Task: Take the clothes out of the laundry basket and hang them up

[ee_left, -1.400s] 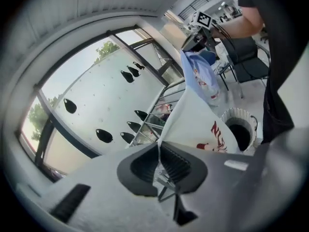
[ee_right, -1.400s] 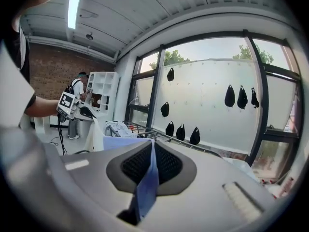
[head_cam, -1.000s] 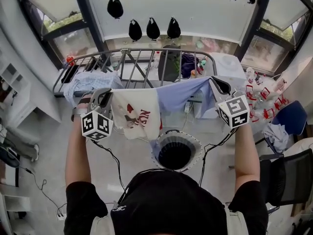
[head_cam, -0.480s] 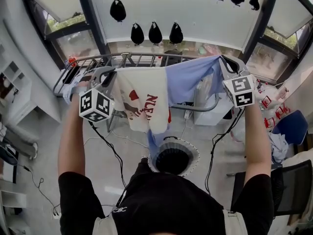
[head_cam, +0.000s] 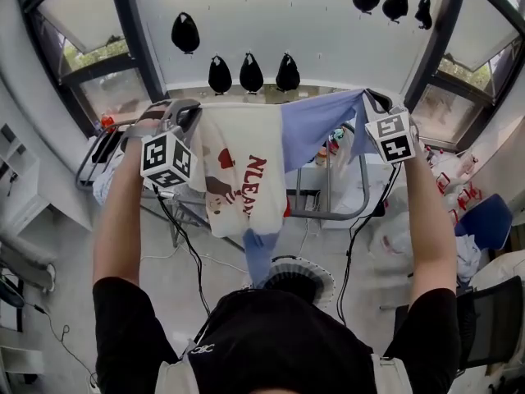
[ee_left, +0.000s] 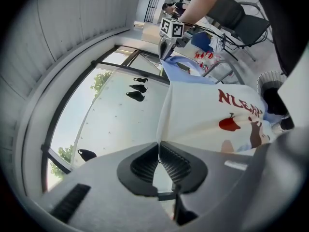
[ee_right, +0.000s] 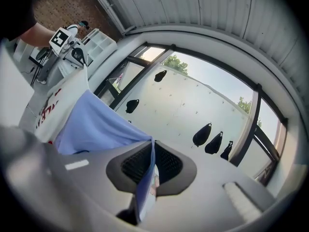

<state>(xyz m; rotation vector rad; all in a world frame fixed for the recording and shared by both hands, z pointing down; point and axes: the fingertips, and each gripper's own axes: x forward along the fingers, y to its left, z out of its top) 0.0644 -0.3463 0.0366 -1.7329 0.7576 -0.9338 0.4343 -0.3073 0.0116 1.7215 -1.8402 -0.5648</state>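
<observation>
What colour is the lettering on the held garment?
Red lettering on the garment; head view shows it best.

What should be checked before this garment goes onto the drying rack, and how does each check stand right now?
1. Left tool shut on the white edge of the garment: ok.
2. Right tool shut on its blue edge: ok.
3. Garment spread out between the two tools, not bunched: ok.
4. Bare bars free on the drying rack: ok, at its right end.
5. Garment's hanging tail clear of the laundry basket: cannot tell; they overlap in the head view.
</observation>
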